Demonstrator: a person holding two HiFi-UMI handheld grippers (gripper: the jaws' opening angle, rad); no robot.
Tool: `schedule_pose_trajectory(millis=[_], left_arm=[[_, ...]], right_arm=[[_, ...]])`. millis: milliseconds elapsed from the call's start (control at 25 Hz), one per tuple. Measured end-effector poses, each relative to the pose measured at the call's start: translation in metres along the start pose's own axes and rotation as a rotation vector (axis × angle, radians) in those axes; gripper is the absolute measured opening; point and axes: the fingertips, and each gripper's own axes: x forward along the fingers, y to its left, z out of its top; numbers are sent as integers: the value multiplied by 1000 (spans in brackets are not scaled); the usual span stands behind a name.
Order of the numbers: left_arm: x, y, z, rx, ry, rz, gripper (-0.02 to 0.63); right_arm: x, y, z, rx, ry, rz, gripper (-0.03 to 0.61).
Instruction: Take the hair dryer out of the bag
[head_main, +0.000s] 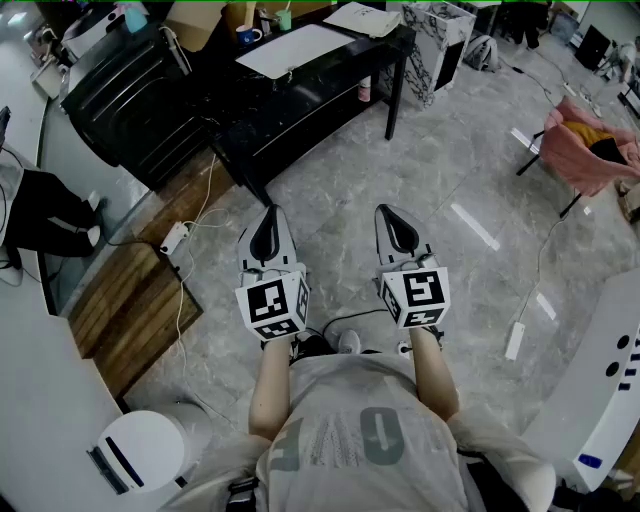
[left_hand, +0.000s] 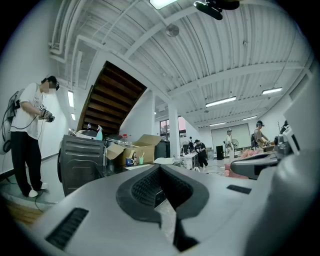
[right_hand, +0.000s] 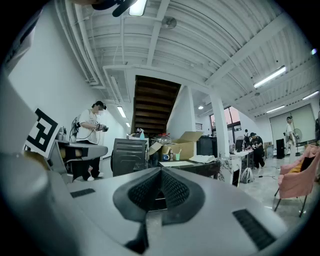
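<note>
No hair dryer and no bag show in any view. In the head view my left gripper (head_main: 267, 216) and my right gripper (head_main: 396, 216) are held side by side at waist height over the grey marble floor (head_main: 430, 190), both pointing level toward a black table (head_main: 350, 75). Both have their jaws shut with nothing between them. The left gripper view shows my left gripper (left_hand: 160, 174) closed and aimed at the table and a cardboard box (left_hand: 137, 146). In the right gripper view my right gripper (right_hand: 161, 176) is closed as well, facing the same table (right_hand: 192, 167).
A black ribbed case (head_main: 130, 90) stands left of the table. A wooden platform (head_main: 130, 290) with a power strip (head_main: 175, 237) and cables lies at the left. A pink chair (head_main: 590, 150) is at the right, a white round bin (head_main: 140, 450) near my feet. Another person (left_hand: 27, 135) stands at the left.
</note>
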Motion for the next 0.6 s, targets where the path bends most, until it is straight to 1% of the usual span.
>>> schedule_pose_trajectory(millis=[400, 520, 600], left_arm=[[8, -6, -2, -1, 4, -7, 26], [11, -7, -2, -6, 8, -5, 26], [15, -6, -3, -13, 10, -4, 26]], right_arm=[[4, -8, -5, 10, 10, 13, 30], [7, -13, -7, 80, 4, 29, 30], [10, -19, -7, 114, -2, 22, 31]])
